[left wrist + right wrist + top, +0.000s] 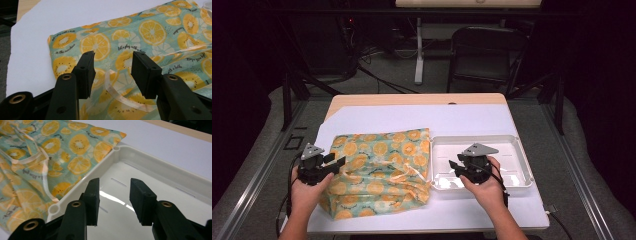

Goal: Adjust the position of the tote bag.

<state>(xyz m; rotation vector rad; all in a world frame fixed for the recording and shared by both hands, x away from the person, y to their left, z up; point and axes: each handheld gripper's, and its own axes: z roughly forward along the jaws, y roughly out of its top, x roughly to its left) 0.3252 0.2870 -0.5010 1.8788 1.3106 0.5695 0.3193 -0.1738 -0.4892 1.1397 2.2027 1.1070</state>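
A person holds one tool in each hand over a counter [472,117] with a white top.

A soft bag [379,172] lies flat on the counter. It is blue-green with pictures of orange slices all over it. A thin clear strap [120,96] lies in a loop on top of the bag. The bag fills the left half of the counter. Its right edge is just beside a white tray [517,150], and near the far corner it seems to touch the tray's rim.

The left tool [337,164] is at the left edge of the bag, just above the cloth. In the left gripper view the left tool [112,75] has its two black jaws apart. There is a wide gap between them. Nothing is held in them. The bag and the strap loop lie under the gap.

The right tool [453,165] is over the near left part of the tray. In the right gripper view the right tool [113,200] also has its jaws apart, with a wide gap. It holds nothing. The shiny white floor of the tray [160,167] shows between the jaws. The bag [50,157] lies to the left of the tray in that view.

A dark chair [484,52] stands on the floor well behind the counter.
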